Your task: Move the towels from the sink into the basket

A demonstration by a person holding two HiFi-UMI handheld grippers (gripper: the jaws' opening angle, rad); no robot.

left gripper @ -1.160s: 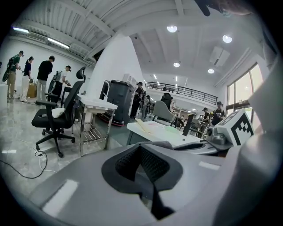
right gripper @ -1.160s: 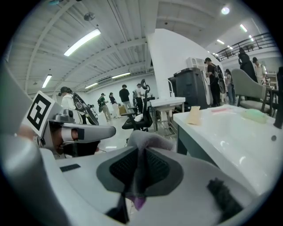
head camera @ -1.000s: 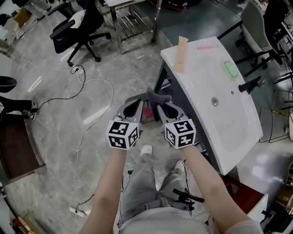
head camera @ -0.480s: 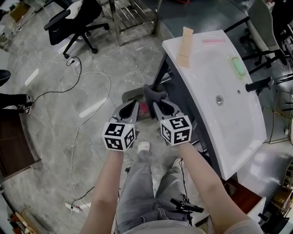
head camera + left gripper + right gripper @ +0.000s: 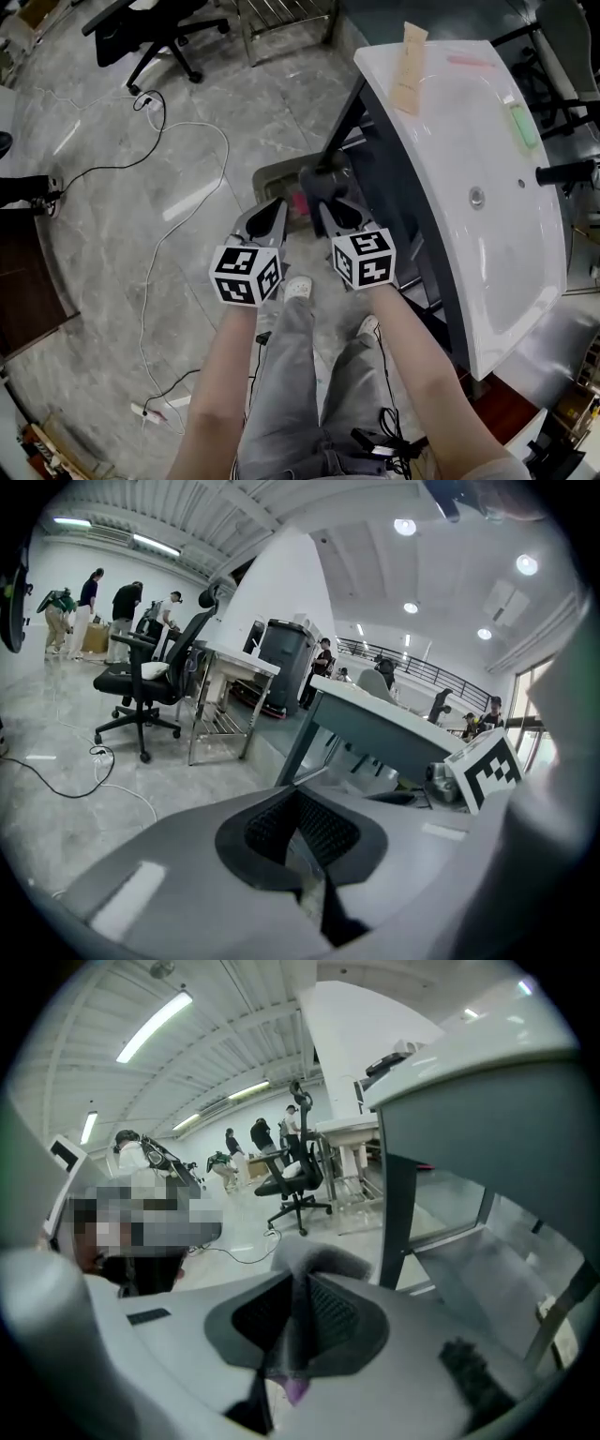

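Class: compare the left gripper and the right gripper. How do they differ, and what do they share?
The right gripper grips a grey towel; the left gripper is shut and empty. The right gripper is nearer the sink than the left gripper. Both carry marker cubes.

White sink [image 5: 469,122], dark grey towel [image 5: 323,182] — pale grey marbled floor [image 5: 141,234]

You are in a large open lab hall. The white sink [image 5: 487,187] sits on a bare metal frame over a polished grey stone floor [image 5: 103,253]. A loose cable [image 5: 226,155] trails near an office chair [image 5: 141,682]. Strip lights [image 5: 155,1026] line the high ceiling, and people [image 5: 89,607] stand by the far wall, with a mezzanine railing [image 5: 408,669] beyond.
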